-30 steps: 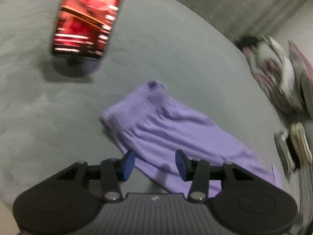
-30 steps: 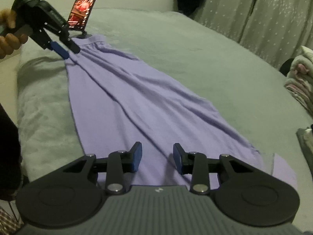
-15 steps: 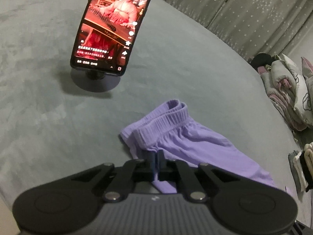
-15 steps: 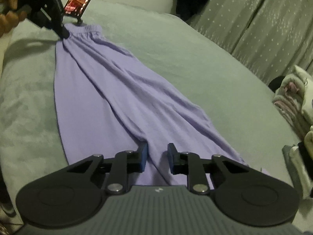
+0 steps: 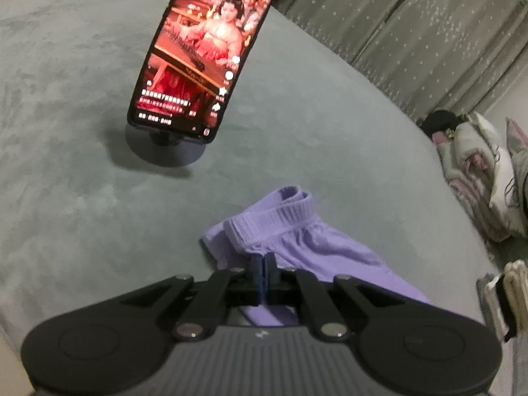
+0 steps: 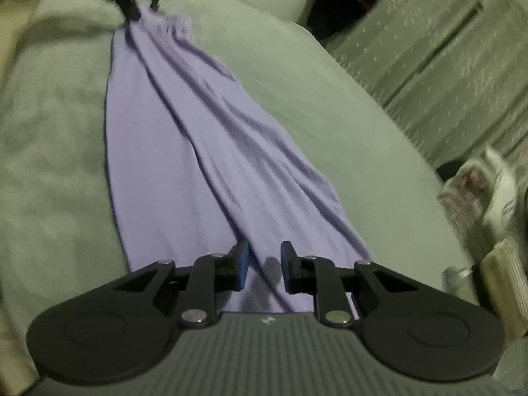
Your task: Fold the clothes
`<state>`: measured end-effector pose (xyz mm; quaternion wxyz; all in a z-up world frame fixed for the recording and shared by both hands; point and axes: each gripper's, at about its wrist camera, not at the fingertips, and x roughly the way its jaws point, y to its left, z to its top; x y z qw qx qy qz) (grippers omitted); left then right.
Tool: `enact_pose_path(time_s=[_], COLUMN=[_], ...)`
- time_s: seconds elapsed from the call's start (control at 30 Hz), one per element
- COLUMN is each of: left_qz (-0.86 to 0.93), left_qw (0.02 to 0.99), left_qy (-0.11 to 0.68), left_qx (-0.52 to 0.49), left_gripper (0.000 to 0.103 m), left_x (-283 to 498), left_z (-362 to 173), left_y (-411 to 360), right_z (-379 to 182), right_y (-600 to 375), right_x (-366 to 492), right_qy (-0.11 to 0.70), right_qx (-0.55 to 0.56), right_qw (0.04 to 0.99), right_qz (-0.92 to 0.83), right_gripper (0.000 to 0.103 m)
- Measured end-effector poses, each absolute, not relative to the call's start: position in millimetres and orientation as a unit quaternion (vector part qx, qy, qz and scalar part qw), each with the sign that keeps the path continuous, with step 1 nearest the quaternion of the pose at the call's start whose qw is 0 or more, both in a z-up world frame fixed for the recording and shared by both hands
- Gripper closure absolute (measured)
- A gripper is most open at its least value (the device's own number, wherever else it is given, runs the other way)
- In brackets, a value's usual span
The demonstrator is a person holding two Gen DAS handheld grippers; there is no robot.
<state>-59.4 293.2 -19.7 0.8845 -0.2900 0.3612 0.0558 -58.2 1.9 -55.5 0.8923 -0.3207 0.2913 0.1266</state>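
Since half-second earlier, right claw [image 6: 264,270] widened, straddling hem of long lilac knit trousers [image 6: 184,151]; left claw [image 5: 263,272] clamped waistband. Trousers stretched lengthwise between claws on grey-green bed [image 6: 59,132].

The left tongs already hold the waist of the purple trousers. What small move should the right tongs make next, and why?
Probably close the right tongs on the hem. Their jaws stand open with the purple trousers between them, while the left tongs are shut on the waistband. With both ends held, the fold can start.
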Motion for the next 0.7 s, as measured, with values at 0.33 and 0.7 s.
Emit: enact_pose_path(time_s=[0.33,0.7], left_qz=[0.043,0.037], left_qw=[0.878,0.876], left_qy=[0.335,0.326], left_qx=[-0.34,-0.354], left_gripper=[0.102,0.102], left_x=[-61,-58], left_z=[-7,-3], left_y=[294,293], right_z=[-49,-49], right_y=[15,64], right_x=[-43,-34], right_qy=[0.297,0.258], right_qx=[-0.256,-0.263], right_qw=[0.909,0.916], right_qz=[0.143,0.159], right_gripper=[0.08,0.074])
